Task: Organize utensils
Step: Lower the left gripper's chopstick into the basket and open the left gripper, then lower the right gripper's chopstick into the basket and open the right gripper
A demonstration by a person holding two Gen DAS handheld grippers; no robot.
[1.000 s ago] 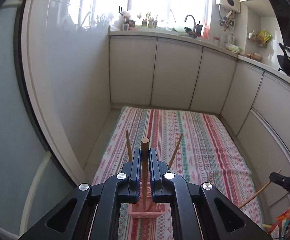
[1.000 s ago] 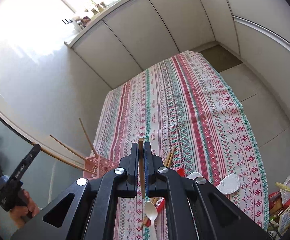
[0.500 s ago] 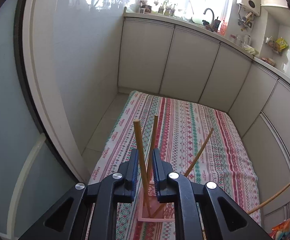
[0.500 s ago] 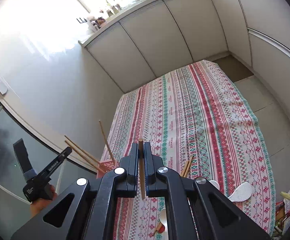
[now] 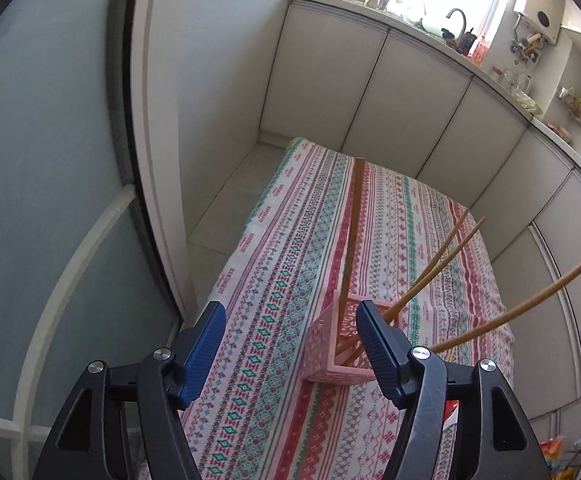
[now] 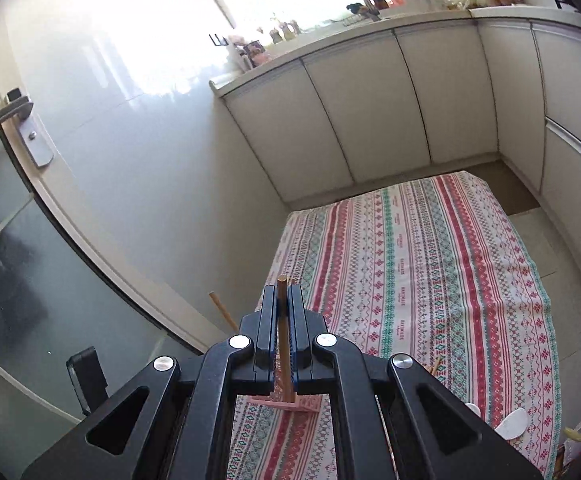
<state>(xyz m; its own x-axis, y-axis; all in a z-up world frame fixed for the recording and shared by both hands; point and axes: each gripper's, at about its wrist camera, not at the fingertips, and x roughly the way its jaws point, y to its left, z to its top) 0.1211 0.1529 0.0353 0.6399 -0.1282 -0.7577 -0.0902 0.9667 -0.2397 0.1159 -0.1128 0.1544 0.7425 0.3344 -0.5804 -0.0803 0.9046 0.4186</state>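
chopsticks (image 5: 430,276): three already stand in the pink basket (image 5: 322,354); left tongs (image 5: 290,344) opening, released; right tongs (image 6: 283,340) clench another chopstick (image 6: 283,332); spoons (image 6: 514,423) remain near the bench's near-right edge.

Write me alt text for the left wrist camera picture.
The left gripper, its jaws opening with nothing between them, hangs over a pink basket on a striped tablecloth. Three chopsticks stand in the basket, one upright and two leaning right; a fourth chopstick reaches in from the right.
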